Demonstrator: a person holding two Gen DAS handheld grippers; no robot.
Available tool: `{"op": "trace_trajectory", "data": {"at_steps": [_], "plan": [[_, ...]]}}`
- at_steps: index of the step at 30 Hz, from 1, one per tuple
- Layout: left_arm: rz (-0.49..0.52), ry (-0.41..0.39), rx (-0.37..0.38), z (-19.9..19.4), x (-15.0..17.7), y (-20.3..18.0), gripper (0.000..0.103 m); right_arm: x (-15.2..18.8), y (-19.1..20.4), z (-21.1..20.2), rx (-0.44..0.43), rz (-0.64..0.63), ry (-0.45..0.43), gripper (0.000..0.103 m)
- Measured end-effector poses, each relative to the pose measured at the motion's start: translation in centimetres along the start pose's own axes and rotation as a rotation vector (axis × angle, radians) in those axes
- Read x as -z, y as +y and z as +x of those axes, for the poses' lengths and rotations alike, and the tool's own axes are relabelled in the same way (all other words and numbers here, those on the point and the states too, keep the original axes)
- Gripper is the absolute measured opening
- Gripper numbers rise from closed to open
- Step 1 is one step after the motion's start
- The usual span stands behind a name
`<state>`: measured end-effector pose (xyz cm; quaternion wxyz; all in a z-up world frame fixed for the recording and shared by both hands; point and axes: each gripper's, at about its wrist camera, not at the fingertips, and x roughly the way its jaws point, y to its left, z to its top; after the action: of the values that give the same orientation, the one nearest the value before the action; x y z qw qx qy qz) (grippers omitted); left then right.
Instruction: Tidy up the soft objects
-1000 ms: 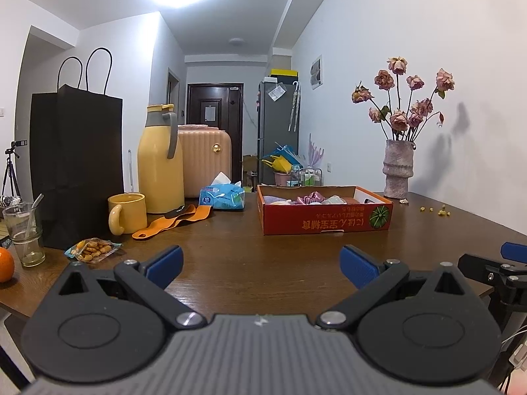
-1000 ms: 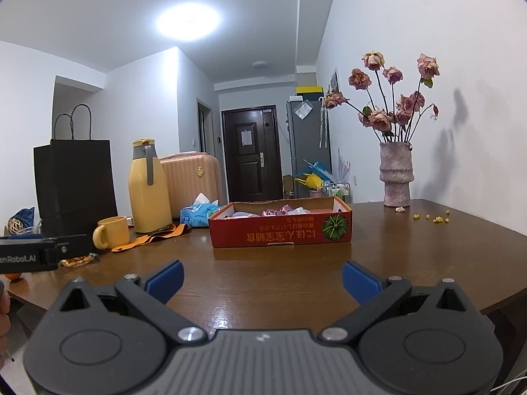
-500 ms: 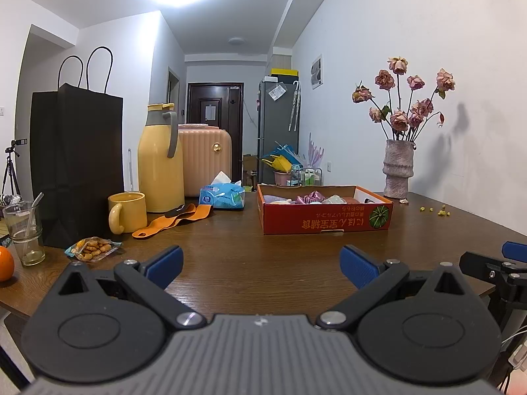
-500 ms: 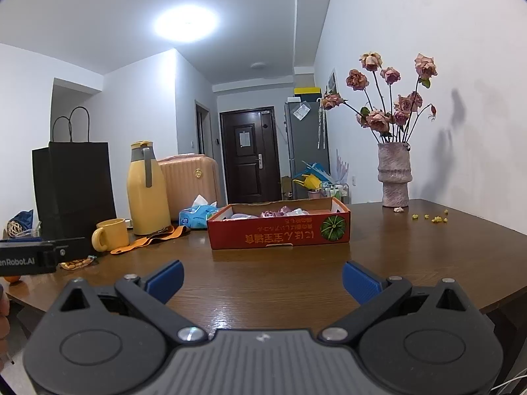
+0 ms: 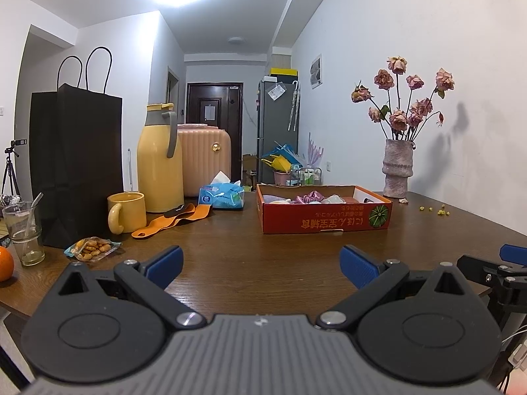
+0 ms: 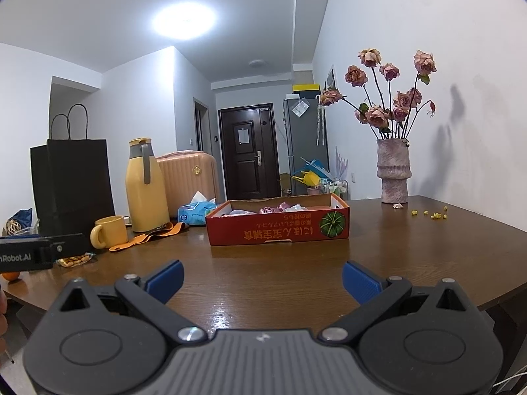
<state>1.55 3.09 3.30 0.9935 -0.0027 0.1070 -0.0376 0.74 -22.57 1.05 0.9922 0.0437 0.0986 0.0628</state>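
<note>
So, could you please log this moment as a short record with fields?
left gripper: open, empty, low over the near table edge
right gripper: open, empty, beside the left one
box: red, open-topped, mid-table, ahead of both grippers
soft items: pink and white, lying inside the box
table: brown wood
left side: bag, jug, mug, tissues, orange strap, snack packet
right side: vase of dried roses
progress: nothing grasped yet

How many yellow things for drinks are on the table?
2: the yellow mug stands in front of the black bag, and the tall yellow jug stands just behind the mug, beside the pink suitcase.
</note>
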Motion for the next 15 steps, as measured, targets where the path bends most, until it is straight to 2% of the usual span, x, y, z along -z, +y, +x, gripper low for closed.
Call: {"op": "trace_trajectory", "data": {"at_steps": [15], "plan": [[0.002, -0.005, -0.012, -0.01, -0.15, 0.14, 0.103, 0.03, -0.27, -0.13, 0.003, 0.008, 0.001, 0.103]]}}
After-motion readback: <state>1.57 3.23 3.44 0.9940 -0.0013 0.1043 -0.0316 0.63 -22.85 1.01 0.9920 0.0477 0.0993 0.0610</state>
